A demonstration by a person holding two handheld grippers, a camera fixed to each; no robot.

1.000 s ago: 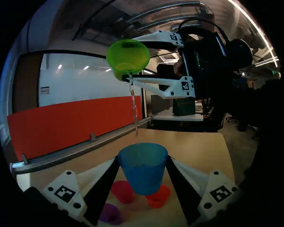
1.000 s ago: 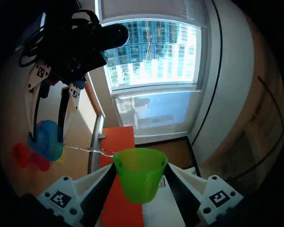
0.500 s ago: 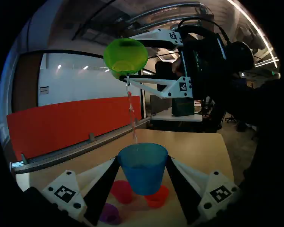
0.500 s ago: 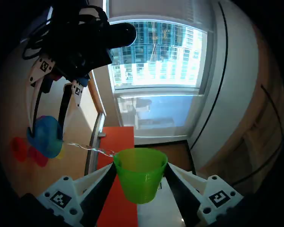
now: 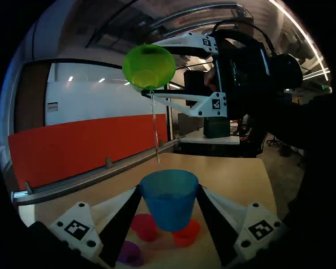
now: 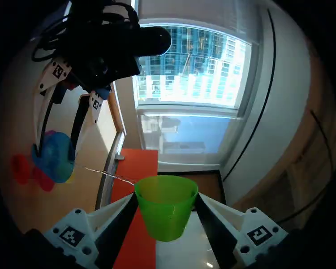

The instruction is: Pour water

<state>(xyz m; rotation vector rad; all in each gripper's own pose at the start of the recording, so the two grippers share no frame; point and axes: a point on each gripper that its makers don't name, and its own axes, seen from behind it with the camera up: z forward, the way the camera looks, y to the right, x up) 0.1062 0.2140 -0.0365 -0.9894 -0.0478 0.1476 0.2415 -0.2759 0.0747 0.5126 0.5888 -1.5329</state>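
Observation:
My left gripper [image 5: 169, 207] is shut on a blue cup [image 5: 169, 197], held upright above the table. Higher up, my right gripper [image 5: 161, 71] holds a green cup [image 5: 149, 67] tipped on its side, and a thin stream of water [image 5: 155, 130] falls from its rim into the blue cup. In the right gripper view my right gripper [image 6: 166, 210] is shut on the green cup [image 6: 165, 207]; the water [image 6: 104, 172] runs toward the blue cup [image 6: 55, 157], held in the left gripper [image 6: 56, 152] at the left.
On the light wooden table [image 5: 230, 175] under the blue cup stand a pink cup [image 5: 143, 225], a red cup [image 5: 188, 233] and a purple cup [image 5: 130, 253]. An orange wall panel [image 5: 78, 143] and a rail lie behind. A bright window [image 6: 190, 80] is in the right gripper view.
The green cup has tipped a little further and the water stream has thinned. The blue cup has stayed in place.

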